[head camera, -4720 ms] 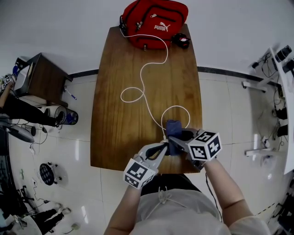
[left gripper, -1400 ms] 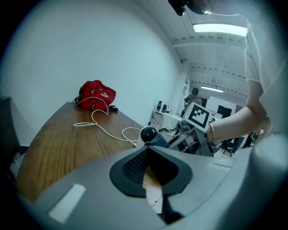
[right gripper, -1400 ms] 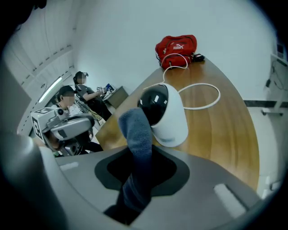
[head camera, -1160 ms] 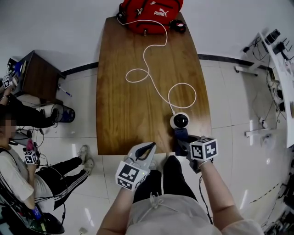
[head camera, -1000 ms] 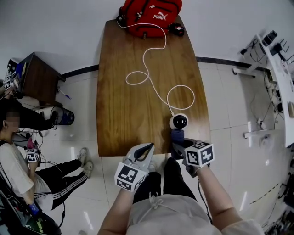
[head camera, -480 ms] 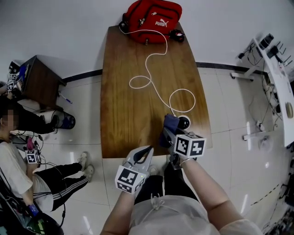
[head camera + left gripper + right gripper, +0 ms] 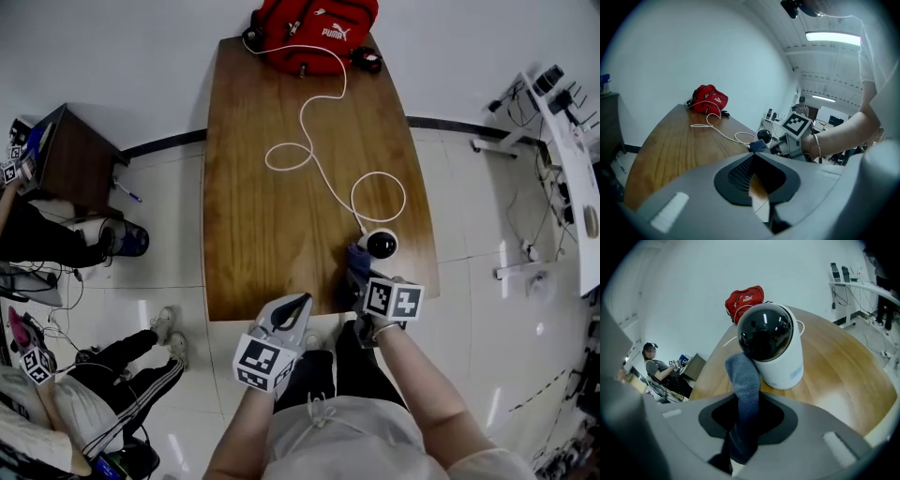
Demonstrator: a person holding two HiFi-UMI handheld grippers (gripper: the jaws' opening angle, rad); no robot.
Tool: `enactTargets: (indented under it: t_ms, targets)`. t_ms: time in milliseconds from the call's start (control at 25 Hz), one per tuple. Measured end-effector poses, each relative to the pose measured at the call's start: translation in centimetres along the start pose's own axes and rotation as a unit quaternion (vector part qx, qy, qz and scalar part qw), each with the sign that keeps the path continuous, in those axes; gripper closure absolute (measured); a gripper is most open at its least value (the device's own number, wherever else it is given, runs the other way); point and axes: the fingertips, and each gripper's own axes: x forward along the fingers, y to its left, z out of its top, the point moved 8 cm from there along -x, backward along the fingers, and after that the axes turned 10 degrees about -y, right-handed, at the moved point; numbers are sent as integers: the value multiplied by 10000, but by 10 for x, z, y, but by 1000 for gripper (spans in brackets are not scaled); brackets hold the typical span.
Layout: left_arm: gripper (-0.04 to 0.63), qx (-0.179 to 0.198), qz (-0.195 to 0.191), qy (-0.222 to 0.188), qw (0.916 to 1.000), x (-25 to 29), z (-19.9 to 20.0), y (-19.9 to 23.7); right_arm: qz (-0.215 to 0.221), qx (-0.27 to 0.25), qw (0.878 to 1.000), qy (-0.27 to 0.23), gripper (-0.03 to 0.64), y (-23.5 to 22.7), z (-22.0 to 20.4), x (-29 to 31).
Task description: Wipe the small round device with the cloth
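The small round device (image 7: 382, 245), a white body with a black dome, stands near the table's front right corner. It fills the middle of the right gripper view (image 7: 771, 343). My right gripper (image 7: 361, 277) is shut on a folded blue cloth (image 7: 744, 390). The cloth's upper end rests against the lower left of the black dome. In the head view the cloth (image 7: 356, 261) sits just in front of the device. My left gripper (image 7: 300, 305) hangs off the table's near edge, shut and empty, and points toward the device (image 7: 763, 135).
A white cable (image 7: 314, 155) loops from the device across the wooden table (image 7: 253, 234) to a red bag (image 7: 317, 33) at the far end. A small black and red object (image 7: 367, 59) lies beside the bag. A dark cabinet (image 7: 70, 155) and seated people (image 7: 94, 394) are at the left.
My right gripper, holding the cloth, went from below the device up over its left side and has come back down to its front. The left gripper has barely shifted.
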Motion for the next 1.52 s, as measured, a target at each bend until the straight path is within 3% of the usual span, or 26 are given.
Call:
enactTargets:
  t_ms: [200,280,440,560,760,920,1080,1200,1400,1520]
  targets:
    - [589,-14,-107,-56,9999,3,4,3,112,158,9997,179,511,3,-16,-18]
    - [589,21,-208,-75,9998,5,10,2,215,4,9998,-49,511,13,-8,-34]
    - [589,132,-348,-120,9992,11,22,-2,509,-816,9920,-817,511,40,32,-69]
    - [589,230,-390,-123,9989,14,29,-6,539,-880,9891,-1051,511,38,53,-75]
    - [589,298,-359,-68,9989,19,36,-13,544,-219,9954,-761,511,13,50,-65]
    - [589,276,-291,-10,9992,28,33,-15,656,-146,9968,-434,511,5,31,-58]
    - [589,511,-339,54,9981,42,30,-22,662,-126,9977,-82,511,-11,14,-45]
    - [589,422,-283,53,9987,53,26,-24,591,-94,9981,151,511,-27,5,-34]
    - [589,487,-171,-74,9986,71,22,-32,735,-232,9959,476,511,-42,6,-33]
    - [589,606,-62,-311,9977,82,24,-38,911,-758,9911,601,511,-42,15,-52]
